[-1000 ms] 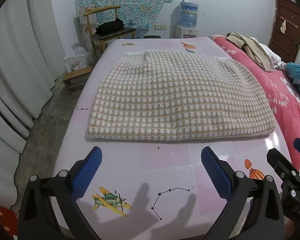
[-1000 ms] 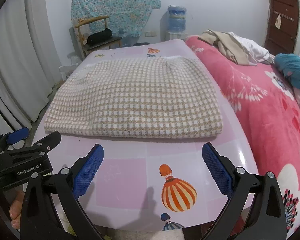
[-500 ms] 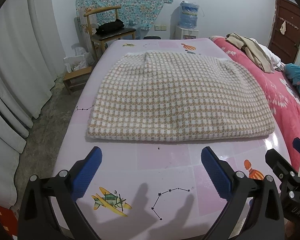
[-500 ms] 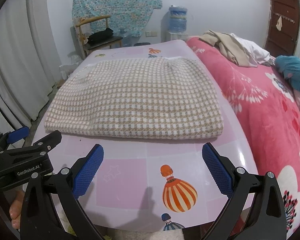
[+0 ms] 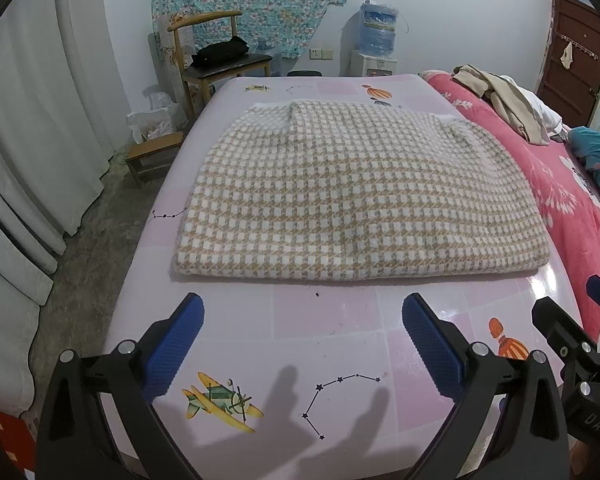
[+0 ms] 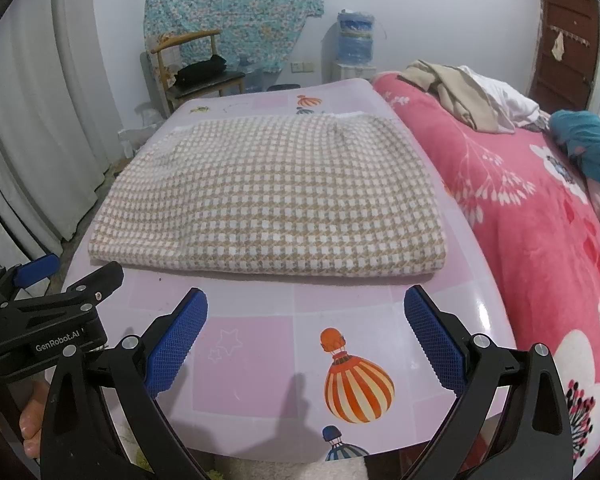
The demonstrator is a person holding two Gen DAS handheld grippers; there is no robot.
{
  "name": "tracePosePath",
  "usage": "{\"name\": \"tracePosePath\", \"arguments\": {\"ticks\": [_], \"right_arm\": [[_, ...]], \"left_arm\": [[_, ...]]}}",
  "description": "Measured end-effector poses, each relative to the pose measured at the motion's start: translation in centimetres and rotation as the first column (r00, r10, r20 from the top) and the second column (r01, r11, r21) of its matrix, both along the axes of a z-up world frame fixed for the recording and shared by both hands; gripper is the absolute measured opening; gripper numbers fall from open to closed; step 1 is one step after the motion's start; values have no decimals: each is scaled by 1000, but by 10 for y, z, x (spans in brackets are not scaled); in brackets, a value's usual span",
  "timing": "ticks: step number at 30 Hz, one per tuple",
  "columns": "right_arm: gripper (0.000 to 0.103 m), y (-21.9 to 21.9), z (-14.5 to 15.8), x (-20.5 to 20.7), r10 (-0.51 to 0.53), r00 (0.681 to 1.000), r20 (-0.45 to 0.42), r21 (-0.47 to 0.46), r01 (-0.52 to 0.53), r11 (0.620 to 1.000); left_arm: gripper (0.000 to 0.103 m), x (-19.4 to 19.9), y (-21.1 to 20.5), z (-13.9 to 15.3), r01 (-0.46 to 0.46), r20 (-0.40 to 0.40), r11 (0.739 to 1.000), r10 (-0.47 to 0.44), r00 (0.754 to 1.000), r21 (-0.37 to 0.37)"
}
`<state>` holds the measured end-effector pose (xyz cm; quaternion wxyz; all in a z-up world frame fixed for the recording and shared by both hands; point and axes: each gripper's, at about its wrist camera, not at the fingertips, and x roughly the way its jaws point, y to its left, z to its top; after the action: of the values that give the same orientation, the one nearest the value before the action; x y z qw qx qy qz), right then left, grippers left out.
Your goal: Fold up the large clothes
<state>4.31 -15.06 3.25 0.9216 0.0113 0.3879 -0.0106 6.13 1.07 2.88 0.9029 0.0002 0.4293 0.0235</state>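
Over the last second nothing is shifting: I am keeping my left gripper (image 5: 302,344) and right gripper (image 6: 306,344) spread wide and empty, while the beige-and-white checked knit garment (image 5: 356,196) is lying folded on the pink table (image 5: 332,312), apparently finished.

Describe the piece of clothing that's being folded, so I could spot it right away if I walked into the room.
Find the pink table printed with balloons and a little plane, beside the bed under the pink floral blanket. The checked garment lies flat and folded in the table's middle. Its beige-and-white check pattern separates it from the plain beige clothes and the teal cloth heaped on the bed.
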Motion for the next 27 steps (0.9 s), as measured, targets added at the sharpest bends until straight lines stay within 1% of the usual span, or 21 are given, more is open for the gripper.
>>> {"name": "tracePosePath", "arguments": {"ticks": [27], "right_arm": [[95, 2, -1, 0, 3, 1000, -4, -1, -3, 1000]], "left_arm": [[98, 0, 1, -1, -2, 3, 1000, 2, 1000, 3]]}}
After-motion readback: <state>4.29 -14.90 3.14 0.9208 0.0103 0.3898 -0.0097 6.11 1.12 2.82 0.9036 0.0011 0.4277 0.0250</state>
